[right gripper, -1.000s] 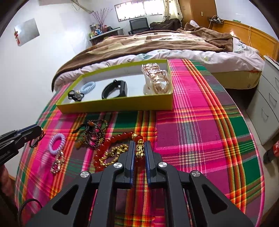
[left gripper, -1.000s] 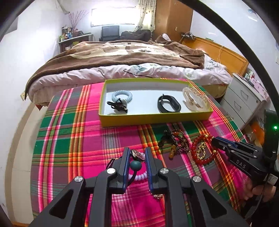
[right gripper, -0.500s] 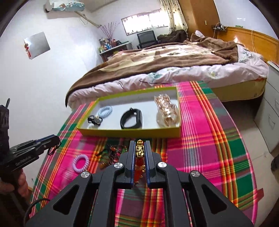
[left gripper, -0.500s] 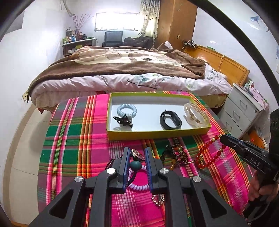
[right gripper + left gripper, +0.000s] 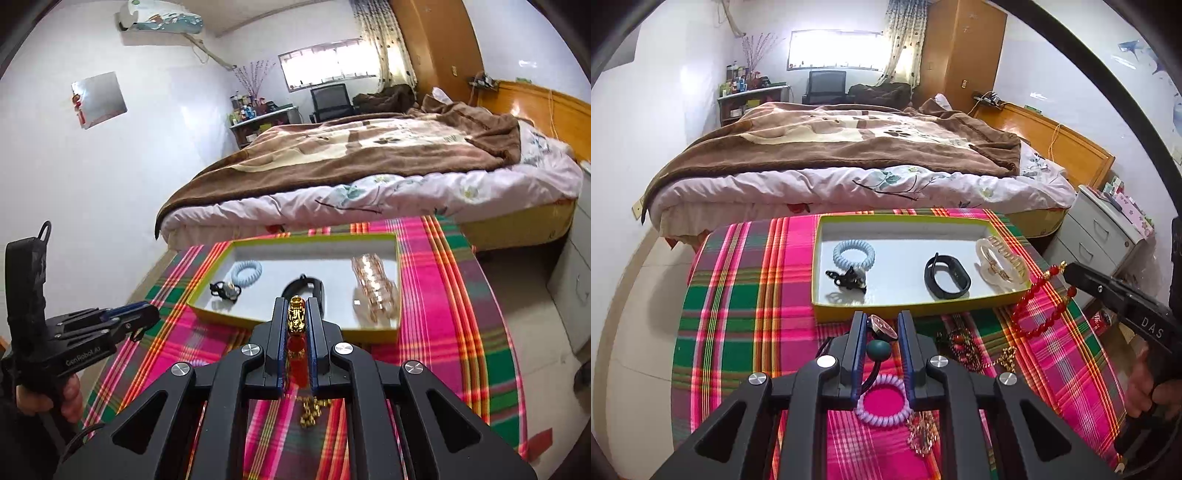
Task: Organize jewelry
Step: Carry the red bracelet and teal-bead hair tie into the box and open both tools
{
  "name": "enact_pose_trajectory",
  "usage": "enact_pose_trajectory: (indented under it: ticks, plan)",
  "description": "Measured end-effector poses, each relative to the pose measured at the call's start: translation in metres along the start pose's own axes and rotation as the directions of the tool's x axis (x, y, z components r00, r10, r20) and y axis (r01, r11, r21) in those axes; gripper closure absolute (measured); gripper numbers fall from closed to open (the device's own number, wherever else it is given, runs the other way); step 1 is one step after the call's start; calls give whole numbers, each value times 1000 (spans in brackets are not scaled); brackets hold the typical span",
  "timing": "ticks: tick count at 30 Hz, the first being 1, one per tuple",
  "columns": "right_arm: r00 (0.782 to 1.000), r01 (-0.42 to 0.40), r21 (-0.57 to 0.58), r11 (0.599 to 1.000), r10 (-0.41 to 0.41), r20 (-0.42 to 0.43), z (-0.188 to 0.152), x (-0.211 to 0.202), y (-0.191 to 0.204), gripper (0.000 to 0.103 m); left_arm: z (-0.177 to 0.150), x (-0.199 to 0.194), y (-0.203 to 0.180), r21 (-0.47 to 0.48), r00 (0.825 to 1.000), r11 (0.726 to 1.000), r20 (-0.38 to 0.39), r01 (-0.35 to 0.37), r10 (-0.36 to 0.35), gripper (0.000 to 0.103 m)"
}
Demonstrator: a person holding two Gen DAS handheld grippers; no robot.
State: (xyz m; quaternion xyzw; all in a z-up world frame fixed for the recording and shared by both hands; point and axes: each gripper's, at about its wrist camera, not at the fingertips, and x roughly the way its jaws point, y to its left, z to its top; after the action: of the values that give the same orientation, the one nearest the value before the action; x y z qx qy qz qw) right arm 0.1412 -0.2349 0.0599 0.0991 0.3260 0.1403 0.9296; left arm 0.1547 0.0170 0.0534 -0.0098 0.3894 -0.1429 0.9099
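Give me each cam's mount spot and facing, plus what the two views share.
Left wrist: on the left hand-held gripper, looking down its fingers at the yellow tray; right hand-held gripper with red bead bracelet shows at right.
Right wrist: on the right hand-held gripper, facing the tray; left hand-held gripper and a hand show at left.
Shared: tray, plaid cloth, bed.
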Motion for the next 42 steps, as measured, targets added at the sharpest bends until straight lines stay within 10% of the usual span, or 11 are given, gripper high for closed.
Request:
enact_pose_trajectory:
  ticks: [21,42]
  plan:
    - [998,33,-54,998,-36,-55,73,98,-1,94,50,71,-6,4,999,1000,-13,30,-30,86]
    - [978,108,-54,993,-116,-173,64,168,-13,94,47,129,-6,-10,996,1000,-92,-2,1,86]
